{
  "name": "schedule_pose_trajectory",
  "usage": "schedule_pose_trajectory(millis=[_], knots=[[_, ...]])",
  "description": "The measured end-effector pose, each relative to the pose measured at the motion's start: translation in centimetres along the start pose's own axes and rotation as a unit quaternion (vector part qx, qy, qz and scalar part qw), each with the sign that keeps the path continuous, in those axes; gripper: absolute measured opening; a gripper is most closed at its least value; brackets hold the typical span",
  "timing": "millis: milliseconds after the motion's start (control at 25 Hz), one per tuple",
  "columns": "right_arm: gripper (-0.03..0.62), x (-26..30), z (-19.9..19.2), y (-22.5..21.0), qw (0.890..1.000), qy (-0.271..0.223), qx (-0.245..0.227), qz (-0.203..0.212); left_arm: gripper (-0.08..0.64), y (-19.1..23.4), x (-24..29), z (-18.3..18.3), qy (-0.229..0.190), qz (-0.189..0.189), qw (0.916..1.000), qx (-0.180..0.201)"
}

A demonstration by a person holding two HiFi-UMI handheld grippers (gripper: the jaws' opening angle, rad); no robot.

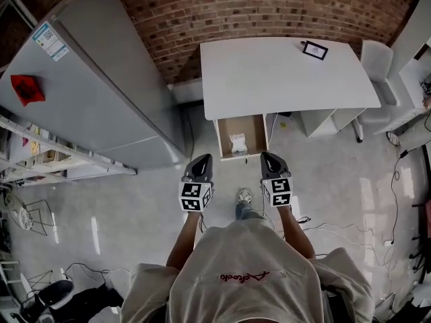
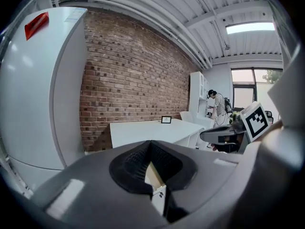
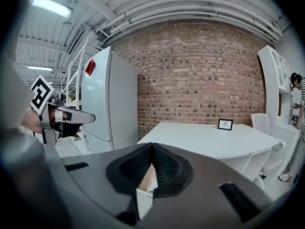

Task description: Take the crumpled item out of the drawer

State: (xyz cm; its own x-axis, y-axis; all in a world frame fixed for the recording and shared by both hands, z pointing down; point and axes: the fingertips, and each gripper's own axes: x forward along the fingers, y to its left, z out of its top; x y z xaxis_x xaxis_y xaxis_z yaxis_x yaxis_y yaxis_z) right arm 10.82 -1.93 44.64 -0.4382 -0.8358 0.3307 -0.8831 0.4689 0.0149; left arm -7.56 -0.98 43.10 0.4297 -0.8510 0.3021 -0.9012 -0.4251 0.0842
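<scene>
Clearly visible only from the head view: one crumpled white item [image 1: 238,142], lying inside the single open drawer [image 1: 223,134] just below frame centre, under the near edge of one white table [image 1: 283,73]. Too small to tell paper from cloth. Hidden in both gripper views, with only a sliver of drawer wall showing behind each pair of jaws. Two grippers just below the drawer, apart from it: left gripper [image 1: 202,159] at lower left of it, ribbed pads [image 2: 136,162] pressed together on nothing; right gripper [image 1: 268,157] at lower right, likewise closed and empty. One small picture frame [image 1: 314,50] at the table's upper right. One grey fridge [image 1: 87,106], cut off by the left edge, bearing one red item [image 1: 27,88].
</scene>
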Motion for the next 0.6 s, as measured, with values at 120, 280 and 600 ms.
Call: schedule_pose_trajectory(millis=[120,280,600], knots=[[0.012,3.1,0.6,-2.0,1.0,0.006,-0.001,0.009,0.009,1.0,3.7,0.7,0.005,0.004,1.0,-0.001],[0.012,6.6,1.2,-4.6,1.0,0.015,-0.003,0.021,0.009,1.7,8.1,1.9,0.011,0.005,0.9999,-0.003],[0.012,11.7,0.8,-6.9,0.998,0.034,-0.005,0.045,0.009,3.4,12.8,1.3,0.034,0.011,0.9993,-0.015]])
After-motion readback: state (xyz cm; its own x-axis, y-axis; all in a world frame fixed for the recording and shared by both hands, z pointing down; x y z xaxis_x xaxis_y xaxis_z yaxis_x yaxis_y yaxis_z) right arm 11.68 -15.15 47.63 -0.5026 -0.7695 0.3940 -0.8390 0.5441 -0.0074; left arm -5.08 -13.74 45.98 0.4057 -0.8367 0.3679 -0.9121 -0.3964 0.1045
